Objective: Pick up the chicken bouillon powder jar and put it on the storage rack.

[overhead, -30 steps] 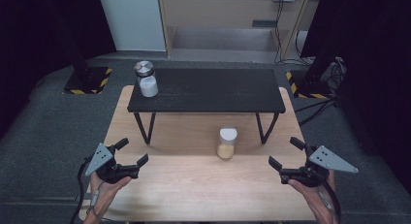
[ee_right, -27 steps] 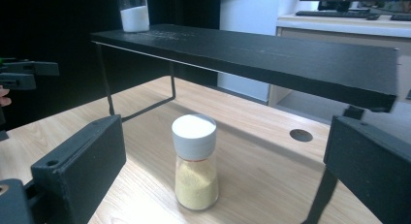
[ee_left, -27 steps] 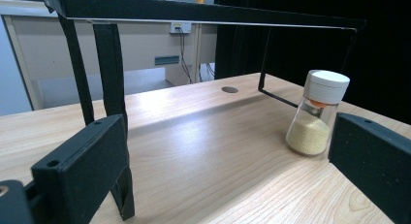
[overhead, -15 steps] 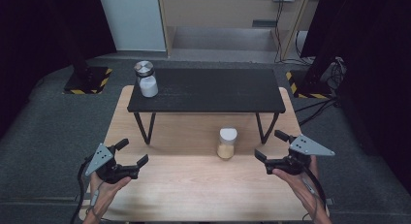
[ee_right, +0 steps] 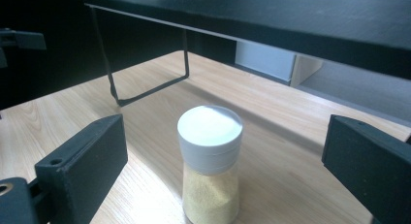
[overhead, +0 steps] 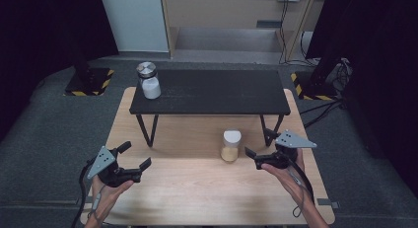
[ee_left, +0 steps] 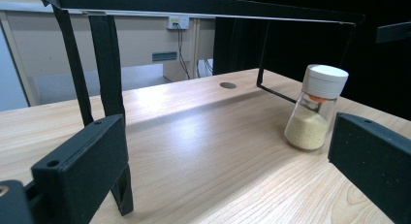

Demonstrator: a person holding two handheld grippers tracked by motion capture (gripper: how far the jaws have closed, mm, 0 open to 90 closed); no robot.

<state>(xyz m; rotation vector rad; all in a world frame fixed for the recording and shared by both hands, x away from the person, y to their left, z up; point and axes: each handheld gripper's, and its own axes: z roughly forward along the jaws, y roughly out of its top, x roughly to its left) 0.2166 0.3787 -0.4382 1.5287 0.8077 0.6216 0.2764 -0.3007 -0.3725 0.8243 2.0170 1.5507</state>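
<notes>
- The wooden counter point(overhead: 197, 188) spans the lower middle of the high view, its pale grain bare across the near part.
- A black raised shelf point(overhead: 212, 92) on thin metal legs stands over the far half of the counter; in the right gripper view its underside and one wire leg run above and behind the jar.
- The right tongs point(overhead: 260, 150) are held in the person's right hand at the counter's right side, jaws spread wide and pointing left at the spice jar, just beside it but apart from it. In the right gripper view the jar stands between the two black jaws, with clear space on either side.
- The left tongs point(overhead: 134, 158) rest in the person's left hand near the counter's front left, jaws wide apart, gripping nothing, well apart from the jar.
- A second jar point(overhead: 149, 81), with a metal-coloured lid and white contents, stands on the shelf's left end.
- The spice jar point(overhead: 230, 145), clear glass with a white cap and pale yellow grains in its lower part, stands upright on the counter just in front of the shelf, right of centre.
</notes>
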